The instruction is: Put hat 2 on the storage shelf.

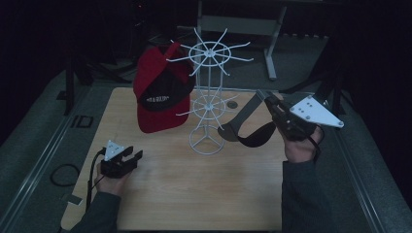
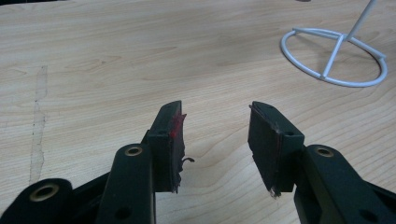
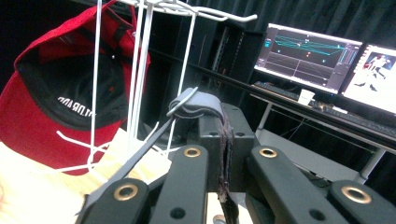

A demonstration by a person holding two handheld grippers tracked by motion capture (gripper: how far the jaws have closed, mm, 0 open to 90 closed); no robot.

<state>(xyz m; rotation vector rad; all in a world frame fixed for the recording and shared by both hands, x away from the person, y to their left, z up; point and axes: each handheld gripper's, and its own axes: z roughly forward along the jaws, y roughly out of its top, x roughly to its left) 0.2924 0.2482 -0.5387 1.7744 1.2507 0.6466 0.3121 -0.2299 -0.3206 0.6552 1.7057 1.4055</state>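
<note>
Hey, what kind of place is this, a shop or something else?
Probably a lab or recording workspace, not a shop: computer monitors showing graphs line a desk, dark curtains hang behind, and one wooden table holds a white wire hat rack.

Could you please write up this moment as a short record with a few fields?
surface: light wooden table
stand: white wire hook rack, upright mid-table
hung item: red and black cap on the rack's left side
right gripper: shut on a grey visor, raised beside the rack
left gripper: open, nothing between the jaws, low over the table
</note>
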